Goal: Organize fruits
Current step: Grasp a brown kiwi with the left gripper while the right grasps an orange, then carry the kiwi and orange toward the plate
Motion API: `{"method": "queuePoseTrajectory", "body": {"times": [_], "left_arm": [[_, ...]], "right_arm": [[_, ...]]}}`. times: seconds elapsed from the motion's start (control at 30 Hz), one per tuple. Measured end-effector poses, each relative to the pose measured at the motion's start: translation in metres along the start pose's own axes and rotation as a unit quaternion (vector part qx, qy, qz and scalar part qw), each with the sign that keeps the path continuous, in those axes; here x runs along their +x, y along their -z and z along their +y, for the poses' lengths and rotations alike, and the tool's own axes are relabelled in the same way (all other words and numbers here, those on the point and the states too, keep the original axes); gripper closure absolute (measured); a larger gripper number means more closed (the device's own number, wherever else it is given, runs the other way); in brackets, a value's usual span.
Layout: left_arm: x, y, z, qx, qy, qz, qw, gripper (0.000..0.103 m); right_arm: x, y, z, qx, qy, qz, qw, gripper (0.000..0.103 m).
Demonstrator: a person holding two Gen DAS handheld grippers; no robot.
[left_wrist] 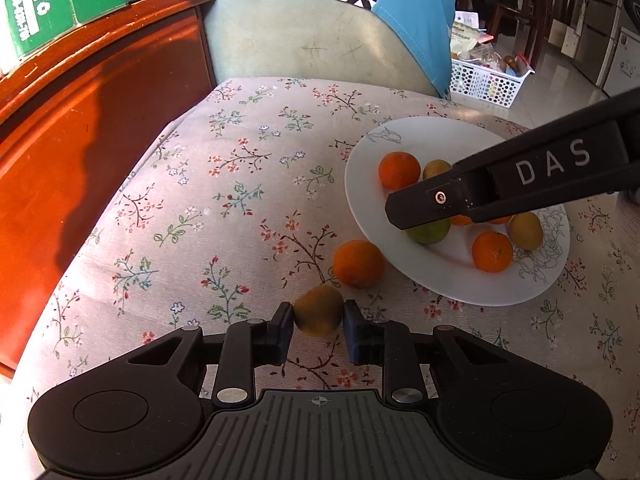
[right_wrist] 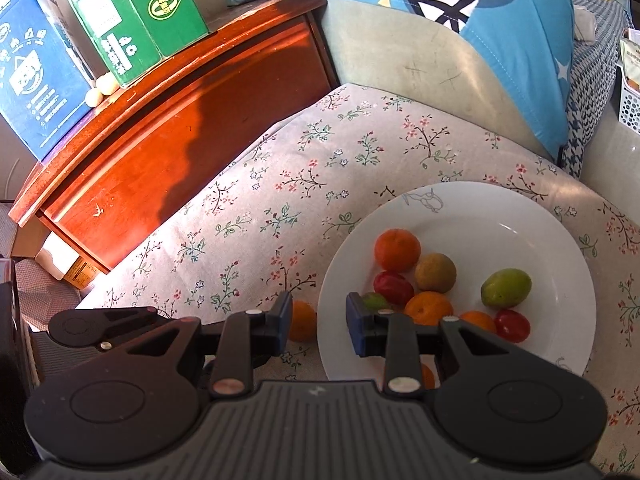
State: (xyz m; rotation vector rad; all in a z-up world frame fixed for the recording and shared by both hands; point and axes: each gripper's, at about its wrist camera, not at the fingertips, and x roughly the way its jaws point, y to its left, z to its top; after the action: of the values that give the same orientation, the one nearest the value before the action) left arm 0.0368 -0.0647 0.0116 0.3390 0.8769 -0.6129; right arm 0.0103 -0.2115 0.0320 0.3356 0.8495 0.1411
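On the flowered tablecloth point(left_wrist: 240, 208), just near of the white plate point(left_wrist: 360, 184), our left gripper point(left_wrist: 319, 316) has its pads clamped on a brownish-green fruit point(left_wrist: 318, 310), with a loose orange point(left_wrist: 358, 263) right behind it, touching the plate's rim. Our right gripper point(right_wrist: 319, 318) hangs over the plate's near-left edge, jaws spread apart and holding nothing. The plate's got oranges, red fruits and green ones piled in it; a green box point(right_wrist: 132, 12) sits far left on the wooden cabinet point(right_wrist: 180, 120).
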Motion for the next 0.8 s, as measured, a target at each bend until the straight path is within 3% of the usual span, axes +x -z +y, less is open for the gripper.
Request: {"method": "queuePoseTrajectory", "body": {"times": [0.37,0.8], "left_arm": [[-0.017,0.007,0.047,-0.066,-0.048,0.0,0.9967,0.079],[-0.032,0.007,0.048,-0.069,-0.039,-0.011,0.9968,0.079]], "right_arm": [[0.017,0.006,0.025,-0.102,-0.008,0.003,0.995,0.072],[0.034,0.012,0.039,-0.168,0.007,0.019,0.986,0.071]]}}
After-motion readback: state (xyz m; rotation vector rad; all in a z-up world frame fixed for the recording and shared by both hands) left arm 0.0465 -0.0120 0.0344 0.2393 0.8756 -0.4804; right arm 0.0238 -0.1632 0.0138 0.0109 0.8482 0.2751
